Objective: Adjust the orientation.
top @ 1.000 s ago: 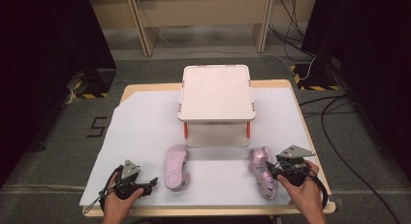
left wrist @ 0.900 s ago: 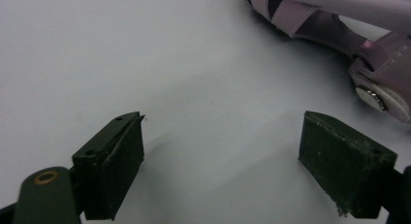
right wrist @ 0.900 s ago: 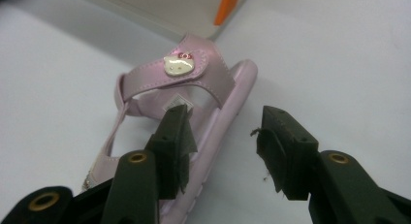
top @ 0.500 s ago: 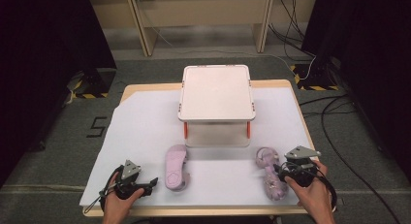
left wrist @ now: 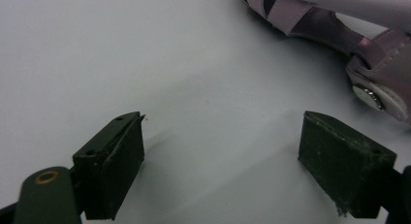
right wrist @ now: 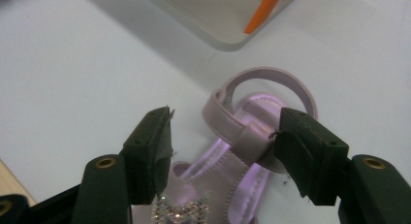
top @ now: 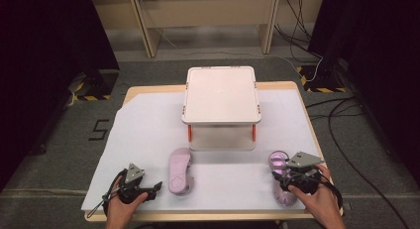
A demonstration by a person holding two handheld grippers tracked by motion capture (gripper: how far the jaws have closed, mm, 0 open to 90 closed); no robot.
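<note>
- Lilac sandal point(right wrist: 242, 151) lies sole-down at the lower right of the high view, on the white sheet point(top: 148, 135), with my right gripper point(top: 287, 177) over its middle.
- My right gripper's jaws stand released, one on each side of the ankle strap point(right wrist: 232, 124); the right jaw looks close to the strap's side, the left one apart from it, and nothing is grasped.
- Its mate, the second sandal point(top: 178, 170), lies at the lower middle of the high view, just beside my left gripper point(top: 148, 189); in the left gripper view its straps cross the upper right corner.
- My left gripper sits released too, jaws wide over bare sheet, holding nothing.
- I judge the step in hand as lining up a grasp on the right sandal.
- Next I need to settle the jaws lower around the strap, then clench before any lift.
- Beyond both shoes stands the white rack point(top: 220, 95), at the frame's centre, its top bare; that seems the likely place for them.
</note>
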